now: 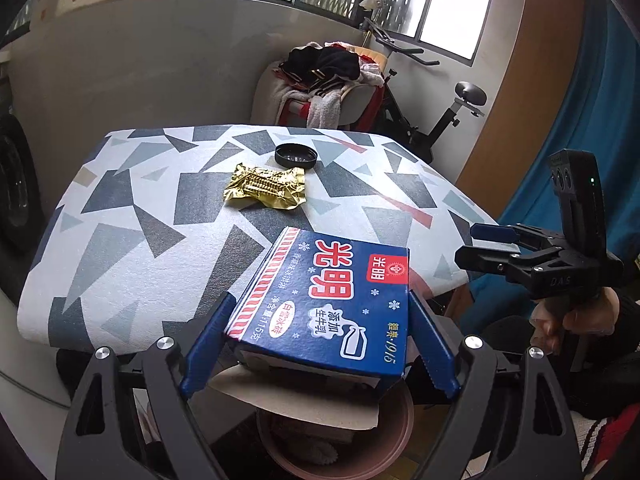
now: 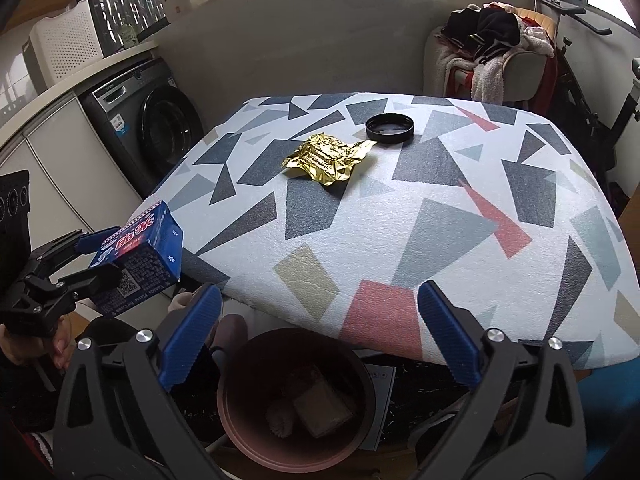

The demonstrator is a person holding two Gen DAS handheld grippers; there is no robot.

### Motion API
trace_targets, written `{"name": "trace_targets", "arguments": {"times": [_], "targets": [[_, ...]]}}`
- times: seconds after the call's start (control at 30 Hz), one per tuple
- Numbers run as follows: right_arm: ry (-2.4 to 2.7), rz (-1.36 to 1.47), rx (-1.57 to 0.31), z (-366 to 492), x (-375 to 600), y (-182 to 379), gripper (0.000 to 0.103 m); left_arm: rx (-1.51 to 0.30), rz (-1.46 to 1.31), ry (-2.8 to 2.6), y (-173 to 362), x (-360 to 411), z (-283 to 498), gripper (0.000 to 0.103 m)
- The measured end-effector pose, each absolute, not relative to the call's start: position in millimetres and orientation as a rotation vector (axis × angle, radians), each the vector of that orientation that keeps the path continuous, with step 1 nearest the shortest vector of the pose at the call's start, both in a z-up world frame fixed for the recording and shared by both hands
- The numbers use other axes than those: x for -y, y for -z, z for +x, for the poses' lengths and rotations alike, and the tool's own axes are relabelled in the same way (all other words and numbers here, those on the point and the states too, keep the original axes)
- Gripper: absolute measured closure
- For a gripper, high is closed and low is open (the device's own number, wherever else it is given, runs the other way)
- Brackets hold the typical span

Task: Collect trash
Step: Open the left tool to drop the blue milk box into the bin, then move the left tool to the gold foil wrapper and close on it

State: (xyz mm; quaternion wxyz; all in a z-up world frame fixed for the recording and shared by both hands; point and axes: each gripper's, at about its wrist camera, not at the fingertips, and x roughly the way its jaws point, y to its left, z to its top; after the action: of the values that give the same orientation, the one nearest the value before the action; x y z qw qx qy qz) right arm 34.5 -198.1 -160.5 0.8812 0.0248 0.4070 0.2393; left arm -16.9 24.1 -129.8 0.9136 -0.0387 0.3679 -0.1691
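My left gripper (image 1: 318, 320) is shut on a blue ice cream box (image 1: 328, 296) and holds it off the table's near edge, above a pink bin (image 1: 340, 436). The box also shows at the left of the right wrist view (image 2: 138, 256), held by the left gripper (image 2: 96, 256). A crumpled gold wrapper (image 1: 264, 187) (image 2: 326, 157) lies mid-table, and a black lid (image 1: 296, 155) (image 2: 390, 128) sits just behind it. My right gripper (image 2: 320, 308) is open and empty above the pink bin (image 2: 296, 400); it shows at the right of the left wrist view (image 1: 486, 246).
The table (image 2: 400, 232) has a geometric-patterned cover. The bin holds some trash. A washing machine (image 2: 152, 124) stands to the left, a chair piled with clothes (image 2: 492, 52) behind the table, and an exercise bike (image 1: 440, 108) beside it.
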Motion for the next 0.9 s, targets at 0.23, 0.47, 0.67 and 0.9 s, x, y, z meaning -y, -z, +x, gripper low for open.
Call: {"name": "trace_targets", "arguments": {"times": [0.23, 0.47, 0.67, 0.9], "targets": [[-0.465, 0.049, -0.840, 35, 206, 159, 0.006, -0.781, -0.056, 0.385, 138, -12, -20, 0.020], [-0.449, 0.045, -0.835, 35, 210, 158, 0.006, -0.805, -0.035, 0.426, 145, 0, -19, 0.006], [-0.436, 0.030, -0.834, 35, 210, 159, 0.006, -0.803, -0.051, 0.372, 146, -9, -17, 0.006], [-0.428, 0.016, -0.838, 36, 209, 161, 0.006, -0.812, -0.119, 0.292, 148, -31, -9, 0.006]]}}
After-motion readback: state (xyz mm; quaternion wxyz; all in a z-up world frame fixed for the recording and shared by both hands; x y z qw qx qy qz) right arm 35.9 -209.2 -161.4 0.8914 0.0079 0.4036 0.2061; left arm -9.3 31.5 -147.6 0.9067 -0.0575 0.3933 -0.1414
